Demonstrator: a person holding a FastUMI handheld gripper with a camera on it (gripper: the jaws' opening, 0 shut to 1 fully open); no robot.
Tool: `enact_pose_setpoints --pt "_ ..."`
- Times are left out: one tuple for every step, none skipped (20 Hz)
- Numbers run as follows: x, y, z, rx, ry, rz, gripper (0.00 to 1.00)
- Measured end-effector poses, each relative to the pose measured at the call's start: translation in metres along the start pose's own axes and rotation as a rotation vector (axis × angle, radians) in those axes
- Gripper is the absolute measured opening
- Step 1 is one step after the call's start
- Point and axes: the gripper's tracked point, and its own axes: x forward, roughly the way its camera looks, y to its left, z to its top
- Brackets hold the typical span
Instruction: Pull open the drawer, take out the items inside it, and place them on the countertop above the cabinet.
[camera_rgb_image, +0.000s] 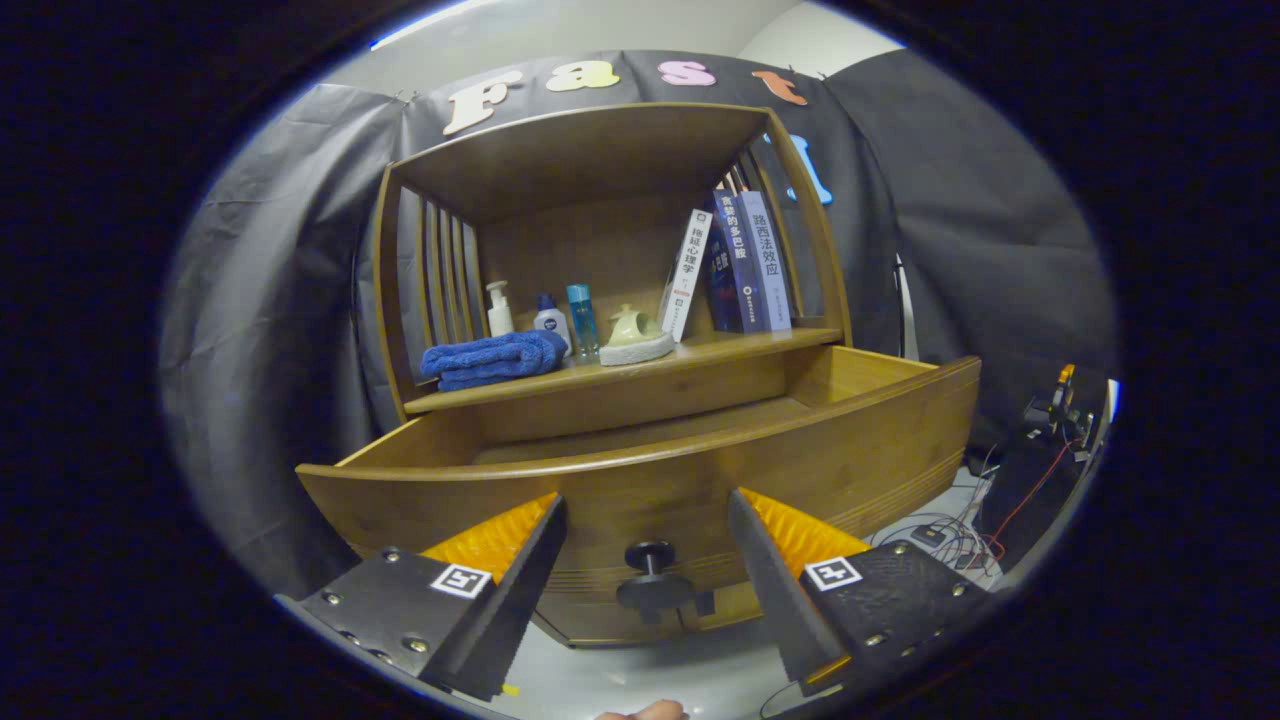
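A wooden cabinet stands ahead with its drawer (640, 480) pulled out toward me. The drawer's dark round knob (652, 578) sits between my fingers, level with their tips, and neither finger touches it. My gripper (648, 510) is open, with a wide gap between the fingers. From this low angle the drawer's inside is hidden behind its front panel. Above the drawer runs the countertop (700, 362), bearing a folded blue towel (492, 358), a white pump bottle (499, 310), a small white and blue bottle (550, 318), a blue tube (581, 318) and a pale ceramic piece (636, 335).
Several books (735, 260) lean against the right wall of the shelf. Slatted wooden sides and a top board close in the countertop space. Cables (950, 535) and equipment lie on the floor to the right of the cabinet. Black cloth hangs behind.
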Motion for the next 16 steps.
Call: enact_pose_setpoints --pt "0.002 -0.001 0.000 0.008 -0.001 -0.001 0.98" --pt "0.004 -0.001 0.000 0.014 -0.001 -0.004 0.98" --pt "0.006 -0.002 0.000 0.014 0.001 -0.009 0.98" --pt "0.007 -0.002 0.002 0.011 0.001 -0.010 0.98" --pt "0.011 -0.002 0.003 0.005 0.002 -0.006 0.98" --pt "0.015 0.000 0.006 0.000 0.002 0.001 0.98" --pt "0.018 0.001 0.011 0.002 -0.011 0.006 0.98" --pt "0.024 0.001 0.010 -0.002 -0.006 0.007 0.98" --pt "0.026 0.003 0.008 -0.005 0.015 0.020 0.98" --pt "0.031 0.004 0.009 0.000 0.015 0.027 0.99" --pt "0.036 0.006 0.006 -0.002 0.027 0.037 0.98" --pt "0.045 0.008 0.011 -0.004 0.022 0.045 0.99" --pt "0.054 0.010 0.008 -0.018 0.038 0.048 0.99" --pt "0.061 0.010 0.011 -0.028 0.036 0.047 0.99" --pt "0.066 0.011 0.013 -0.032 0.038 0.046 0.99" --pt "0.074 0.012 0.013 -0.027 0.044 0.051 0.99"
